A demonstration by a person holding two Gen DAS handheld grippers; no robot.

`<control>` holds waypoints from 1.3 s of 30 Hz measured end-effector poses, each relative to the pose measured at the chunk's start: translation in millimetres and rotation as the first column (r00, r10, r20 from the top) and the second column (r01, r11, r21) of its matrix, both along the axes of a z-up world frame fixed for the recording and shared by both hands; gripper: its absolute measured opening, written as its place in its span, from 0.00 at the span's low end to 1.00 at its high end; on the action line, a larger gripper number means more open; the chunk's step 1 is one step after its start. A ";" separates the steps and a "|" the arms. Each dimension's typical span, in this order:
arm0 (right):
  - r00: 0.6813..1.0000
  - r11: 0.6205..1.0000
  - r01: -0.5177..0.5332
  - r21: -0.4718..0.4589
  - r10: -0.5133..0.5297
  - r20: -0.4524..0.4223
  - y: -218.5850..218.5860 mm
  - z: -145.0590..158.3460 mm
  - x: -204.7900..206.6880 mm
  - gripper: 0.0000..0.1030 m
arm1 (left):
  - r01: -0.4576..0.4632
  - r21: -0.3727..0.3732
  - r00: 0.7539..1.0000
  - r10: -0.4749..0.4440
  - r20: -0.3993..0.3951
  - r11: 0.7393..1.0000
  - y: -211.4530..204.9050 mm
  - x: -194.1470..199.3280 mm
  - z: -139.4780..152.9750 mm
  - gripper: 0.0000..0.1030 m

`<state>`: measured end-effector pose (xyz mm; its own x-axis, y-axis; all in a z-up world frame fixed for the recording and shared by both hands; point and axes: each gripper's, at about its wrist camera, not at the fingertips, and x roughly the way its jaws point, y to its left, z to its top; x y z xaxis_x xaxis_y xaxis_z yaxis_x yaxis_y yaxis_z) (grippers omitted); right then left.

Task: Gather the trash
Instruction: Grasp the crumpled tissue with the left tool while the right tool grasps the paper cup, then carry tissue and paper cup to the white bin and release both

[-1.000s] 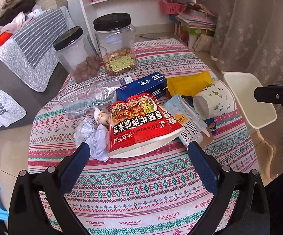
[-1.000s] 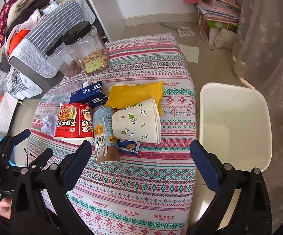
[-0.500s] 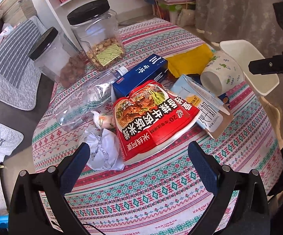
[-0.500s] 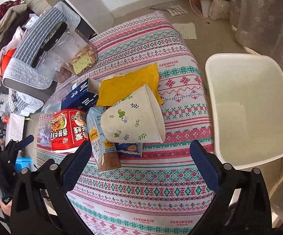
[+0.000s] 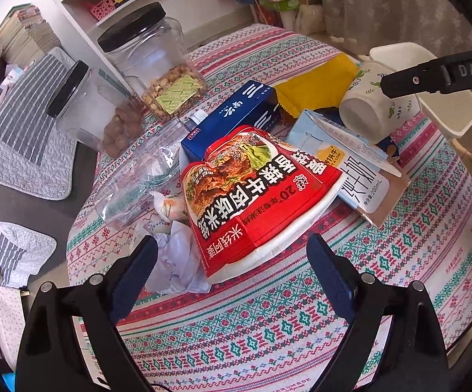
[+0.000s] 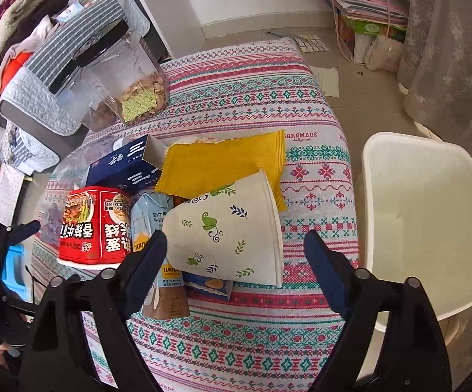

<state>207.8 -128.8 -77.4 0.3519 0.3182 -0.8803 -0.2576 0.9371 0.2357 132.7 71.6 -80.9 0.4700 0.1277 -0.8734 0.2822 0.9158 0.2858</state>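
Left wrist view: the left gripper (image 5: 231,254), jaws spread wide and empty, hangs over a red noodle packet (image 5: 255,192) lying on the patterned worktop (image 5: 301,320), beside crumpled tissue (image 5: 177,261) and a milk carton (image 5: 350,163). Right wrist view: the right gripper (image 6: 234,250), likewise agape and empty, straddles a tipped paper cup (image 6: 229,228) resting on the yellow wrapper (image 6: 223,163); a white bin (image 6: 425,222) stands just beside the worktop.

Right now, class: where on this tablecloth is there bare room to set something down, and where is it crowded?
Bare cloth lies along the near edge, below the red noodle packet, and behind the yellow wrapper, right of the jars. The middle is crowded: paper cup, milk carton, blue box.
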 end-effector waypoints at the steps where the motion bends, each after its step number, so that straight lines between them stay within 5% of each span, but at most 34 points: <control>1: 1.000 1.000 0.001 -0.008 -0.001 -0.003 -0.4 -1.3 0.6 0.59 | -0.005 -0.011 1.000 0.005 -0.003 1.000 5.0 -1.5 2.9 0.87; 4: 1.000 1.000 0.006 0.006 -0.006 -0.011 -4.5 -2.5 0.6 0.32 | -0.037 -0.064 0.999 0.036 -0.012 0.997 27.2 -6.8 11.9 0.87; 10: 0.999 0.999 -0.019 0.029 0.018 0.036 -3.0 15.9 -7.3 0.06 | -0.136 -0.141 0.991 0.132 -0.037 0.981 68.8 -12.4 17.2 0.87; 14: 0.997 0.998 -0.050 0.039 0.047 0.067 1.1 28.4 -14.1 0.02 | -0.231 -0.189 0.973 0.223 -0.066 0.954 93.0 -10.4 14.7 0.87; 20: 0.992 0.998 -0.063 0.027 0.060 0.108 0.7 38.4 -19.1 0.02 | -0.408 -0.344 0.912 0.392 -0.118 0.846 130.0 -5.3 16.3 0.87; 26: 0.984 0.998 -0.066 -0.009 0.067 0.164 1.1 48.8 -23.4 0.02 | -0.423 -0.360 0.904 0.415 -0.105 0.831 121.2 5.8 12.9 0.86; 34: 0.980 0.997 -0.062 -0.045 0.069 0.185 1.4 49.4 -25.5 0.02 | -0.451 -0.348 0.891 0.436 -0.123 0.822 113.0 16.9 -4.8 0.44; 36: 0.979 0.997 -0.067 -0.049 0.075 0.188 1.7 50.3 -27.1 0.02 | -0.448 -0.352 0.892 0.433 -0.126 0.822 111.5 18.1 -7.9 0.21; 39: 0.978 0.996 -0.070 -0.056 0.079 0.195 1.9 52.4 -29.1 0.02 | -0.455 -0.370 0.889 0.441 -0.126 0.810 113.8 17.1 -8.1 0.18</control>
